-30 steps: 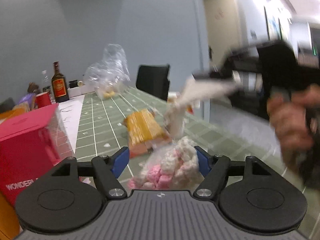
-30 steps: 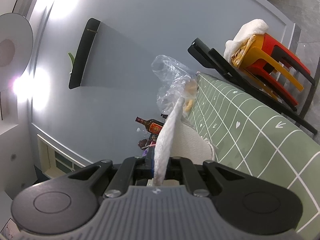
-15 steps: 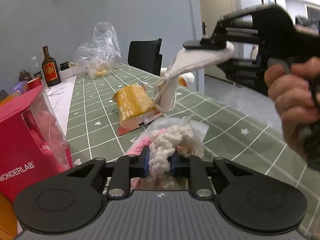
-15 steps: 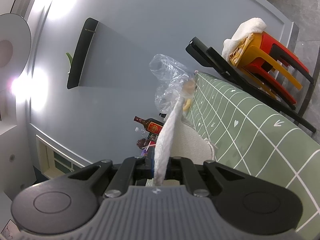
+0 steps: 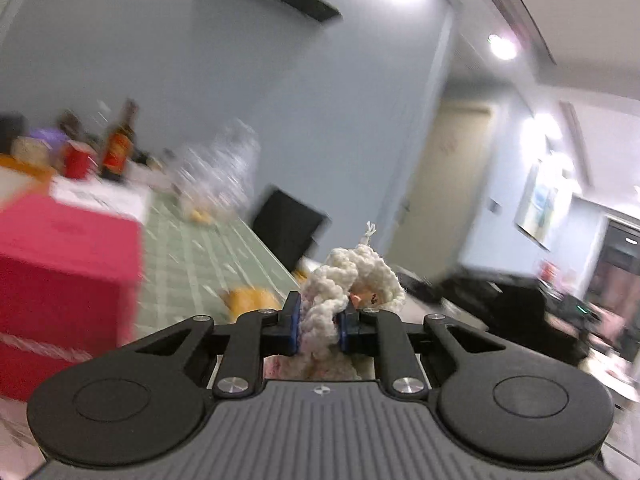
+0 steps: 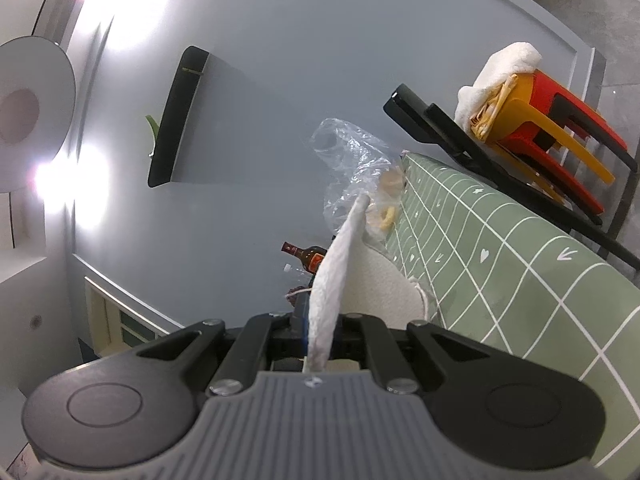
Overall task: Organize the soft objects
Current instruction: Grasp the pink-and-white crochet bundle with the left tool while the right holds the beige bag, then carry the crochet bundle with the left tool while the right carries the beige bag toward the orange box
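In the left wrist view my left gripper (image 5: 319,328) is shut on a cream and pink knitted soft toy (image 5: 352,276). The toy bulges up above the blue pads and is held off the green checked table (image 5: 192,256). The view is tilted and blurred. In the right wrist view my right gripper (image 6: 322,336) is shut on the edge of a white cloth pouch (image 6: 340,256), which stretches away from the jaws, its drawstring hanging by the table (image 6: 500,256). Neither gripper shows in the other's view.
A red box (image 5: 60,272) stands at the left on the table. Behind it are a brown bottle (image 5: 120,148) and a red cup (image 5: 76,160). A clear plastic bag (image 5: 224,172) and a yellow packet (image 5: 252,300) lie on the table. A black chair (image 5: 288,232) and stacked stools (image 6: 540,116) stand beyond.
My left gripper closed on the knitted toy, lifted it off the table and rolled. The right gripper and the hand on it left the left view. The right gripper still holds the pouch, unmoved.
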Demonstrator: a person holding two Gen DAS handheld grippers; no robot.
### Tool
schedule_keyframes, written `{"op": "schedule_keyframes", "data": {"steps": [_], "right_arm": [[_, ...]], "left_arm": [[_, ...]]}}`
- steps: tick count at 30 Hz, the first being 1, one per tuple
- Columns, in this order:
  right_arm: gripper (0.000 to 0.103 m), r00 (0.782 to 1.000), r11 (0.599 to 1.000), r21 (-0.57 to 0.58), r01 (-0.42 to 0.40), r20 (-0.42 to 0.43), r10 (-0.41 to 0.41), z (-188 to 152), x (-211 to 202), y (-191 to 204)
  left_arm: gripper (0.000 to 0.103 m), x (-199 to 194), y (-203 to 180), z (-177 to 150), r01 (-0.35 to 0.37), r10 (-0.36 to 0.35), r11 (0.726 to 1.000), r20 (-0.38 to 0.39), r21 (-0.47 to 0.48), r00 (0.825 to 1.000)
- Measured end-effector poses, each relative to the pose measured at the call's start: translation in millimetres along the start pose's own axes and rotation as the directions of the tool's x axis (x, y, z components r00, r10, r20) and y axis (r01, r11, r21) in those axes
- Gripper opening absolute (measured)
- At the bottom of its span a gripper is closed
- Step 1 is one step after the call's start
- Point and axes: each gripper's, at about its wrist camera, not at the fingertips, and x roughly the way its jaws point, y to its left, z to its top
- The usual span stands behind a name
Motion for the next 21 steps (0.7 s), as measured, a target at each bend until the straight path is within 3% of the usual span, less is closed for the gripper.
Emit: {"op": "schedule_keyframes", "data": {"steps": [3,5,8,9,12,17,21], "right_arm": [[0.005,0.999,1.0,-0.011,-0.017,0.034,0.018,-0.4,-2.6,3.4],[0.005,0.997,0.999,-0.014,-0.045,0.063,0.046,-0.4,-6.5,7.2],[0.004,0.981,0.981,0.061,-0.185,0.076,0.18,-4.4,-11.4,7.8],[0.004,0.973,0.97,0.083,-0.227,0.065,0.222,-6.3,-10.2,7.8],[0.004,0.977,0.976,0.054,-0.209,0.052,0.207,-12.7,-7.4,20.5],[0.003,0.968,0.967,0.06,-0.246,-0.024,0.248,-26.9,6.1,49.2],[0.003,0.965,0.967,0.014,-0.253,-0.066,0.254,-35.0,15.9,86.8]], "left_arm": [[0.02,-6.6,-1.6,3.9,-0.068,0.068,0.998,0.084,-0.004,0.994],[0.02,-11.3,-2.1,5.7,-0.134,0.133,0.991,0.146,-0.009,0.98],[0.02,-20.6,-6.4,2.0,-0.265,0.263,0.964,0.285,-0.033,0.922],[0.02,-21.4,-7.5,3.3,-0.281,0.276,0.959,0.296,-0.029,0.914],[0.02,-22.9,-6.4,8.1,-0.295,0.298,0.954,0.314,-0.056,0.902],[0.02,-32.3,-8.2,13.2,-0.367,0.363,0.928,0.365,-0.062,0.857],[0.02,-43.5,0.8,16.6,-0.382,0.401,0.916,0.347,-0.126,0.848]]}}
